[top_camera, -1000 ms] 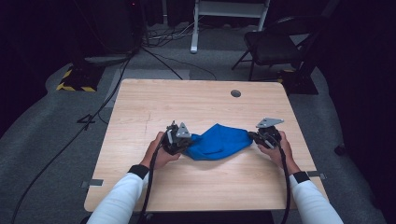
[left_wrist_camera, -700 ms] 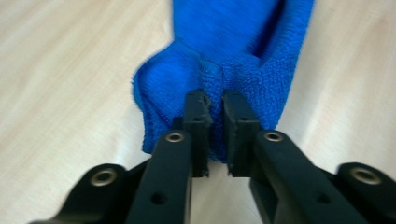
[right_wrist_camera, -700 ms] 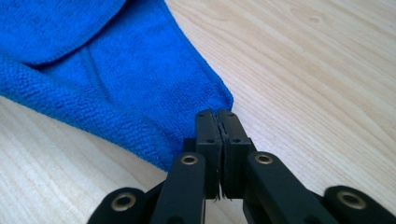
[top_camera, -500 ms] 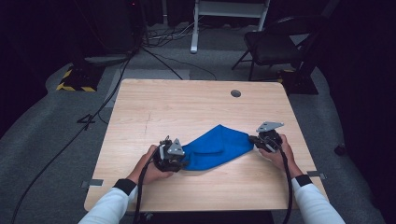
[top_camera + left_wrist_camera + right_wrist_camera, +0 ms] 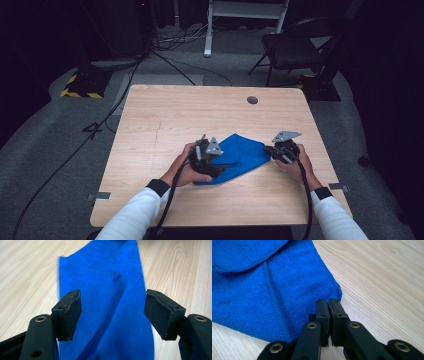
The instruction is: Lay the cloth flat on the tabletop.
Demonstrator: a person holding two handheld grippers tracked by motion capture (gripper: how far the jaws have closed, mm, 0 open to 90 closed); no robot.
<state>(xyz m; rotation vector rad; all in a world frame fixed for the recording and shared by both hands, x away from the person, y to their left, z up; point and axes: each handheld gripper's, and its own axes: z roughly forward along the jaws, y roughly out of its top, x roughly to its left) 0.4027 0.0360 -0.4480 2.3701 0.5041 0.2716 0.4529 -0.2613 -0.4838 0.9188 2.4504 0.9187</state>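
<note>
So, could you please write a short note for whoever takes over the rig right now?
Left hand-held gripper: jaws have just been opening; they stand apart over the blue cloth, pads not pressing it.
Right hand-held gripper: shut at the cloth's corner; whether cloth is pinched, I can't tell.
Cloth lies folded on the table.
Done: one fold laid and let go.
Left: probably free the right corner and square up.

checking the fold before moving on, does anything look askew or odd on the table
The blue cloth lies skewed to the table edges, its layers overlapping unevenly with a diagonal crease. Nothing looks spilled or damaged.
</note>
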